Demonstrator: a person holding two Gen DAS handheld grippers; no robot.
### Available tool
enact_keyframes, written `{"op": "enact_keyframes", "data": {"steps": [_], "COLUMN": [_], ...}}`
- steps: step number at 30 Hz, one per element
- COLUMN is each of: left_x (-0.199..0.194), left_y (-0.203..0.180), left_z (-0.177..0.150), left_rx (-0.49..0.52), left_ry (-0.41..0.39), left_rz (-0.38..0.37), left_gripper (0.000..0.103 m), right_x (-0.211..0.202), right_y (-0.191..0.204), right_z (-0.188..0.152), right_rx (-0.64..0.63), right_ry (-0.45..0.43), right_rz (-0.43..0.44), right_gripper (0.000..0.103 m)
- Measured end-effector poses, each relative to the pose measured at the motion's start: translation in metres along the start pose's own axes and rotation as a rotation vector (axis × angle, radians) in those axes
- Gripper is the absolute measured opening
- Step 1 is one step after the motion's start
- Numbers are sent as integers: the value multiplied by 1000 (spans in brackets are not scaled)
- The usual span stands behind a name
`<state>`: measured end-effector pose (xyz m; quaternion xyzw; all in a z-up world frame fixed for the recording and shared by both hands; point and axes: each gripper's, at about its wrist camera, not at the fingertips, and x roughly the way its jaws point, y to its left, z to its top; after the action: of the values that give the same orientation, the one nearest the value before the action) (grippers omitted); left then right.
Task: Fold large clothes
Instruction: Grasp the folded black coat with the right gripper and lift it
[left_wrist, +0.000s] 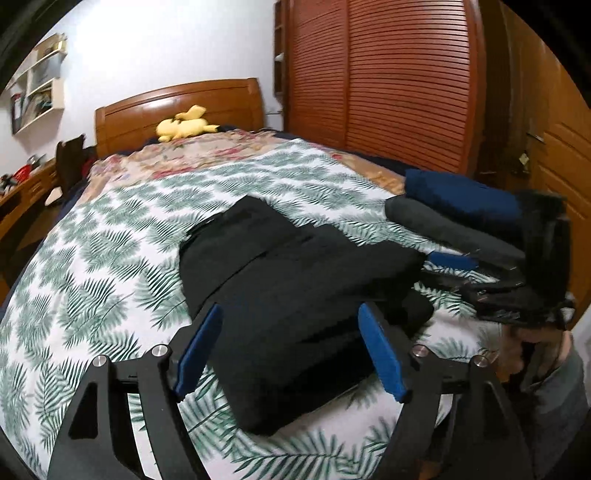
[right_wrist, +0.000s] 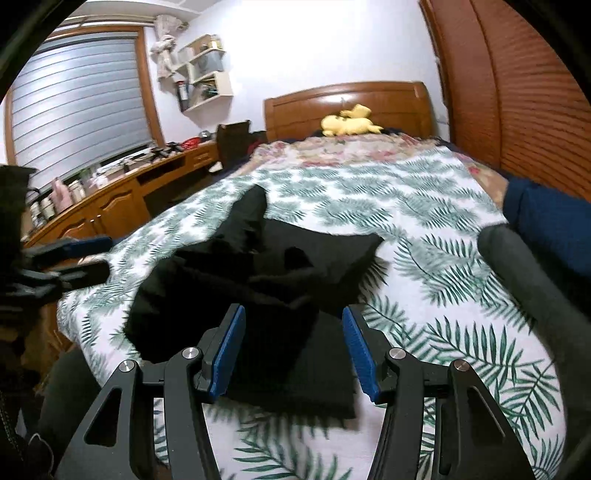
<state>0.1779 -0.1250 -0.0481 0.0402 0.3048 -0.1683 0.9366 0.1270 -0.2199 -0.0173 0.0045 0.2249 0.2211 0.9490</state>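
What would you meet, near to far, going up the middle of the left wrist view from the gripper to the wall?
Left gripper → black garment → leaf-print bedspread → floral blanket → yellow plush toy → wooden headboard.

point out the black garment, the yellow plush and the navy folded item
black garment (left_wrist: 295, 295): left wrist view, middle of the folded cloth.
yellow plush (right_wrist: 349, 123): right wrist view, its body, by the headboard.
navy folded item (left_wrist: 461, 197): left wrist view, top face, on the grey piece.

Garment (left_wrist: 295, 295) lies on bedspread (left_wrist: 110, 266), stack (left_wrist: 461, 218) to its right.
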Motion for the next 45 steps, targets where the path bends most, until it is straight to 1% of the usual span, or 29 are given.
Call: {"op": "enact_keyframes", "data": {"steps": [4,8,12,17,19,21,22,23,27,30,34,37,41,43,45], "left_x": [6,7,8,10,10,10,10,10,9,9,15,25,42,55,66], "left_y": [16,26,31,32,32,32,32,32,33,35,40,47,58,66,72], "left_z": [-12,-24,-31,-35,-35,-35,-35,-34,-32,-27,-19,-12,-4,1,4], "left_rx": [-40,-58,-68,-71,-71,-70,-69,-68,-63,-62,-51,-46,-47,-49,-52], "left_ry": [21,37,44,56,57,57,57,57,49,37,22,13,13,17,24], "left_rz": [16,26,32,34,35,36,36,37,41,35,27,20,14,10,8], "left_gripper": [77,77,77,77,77,77,77,77,77,77,77,77,77,77,77], "right_x": [-10,-11,2,30,39,44,46,48,41,25,23,34,45,52,59], "right_y": [11,16,15,12,12,14,14,14,7,-3,-25,-35,-34,-26,-26], "right_z": [5,7,6,5,6,6,7,8,8,6,0,-6,-8,-9,-11], "right_rx": [-25,-37,-19,-5,-8,-17,-25,-29,-10,-4,30,50,54,51,60], "right_ry": [-31,-51,-41,-1,13,24,29,32,5,-27,9,57,81,90,102], "right_rz": [33,78,117,145,154,169,172,166,123,50,-62,-81,-111,-128,-178], "right_gripper": [56,56,56,56,48,26,21,13,7,6,6,6,8,18,43]}}
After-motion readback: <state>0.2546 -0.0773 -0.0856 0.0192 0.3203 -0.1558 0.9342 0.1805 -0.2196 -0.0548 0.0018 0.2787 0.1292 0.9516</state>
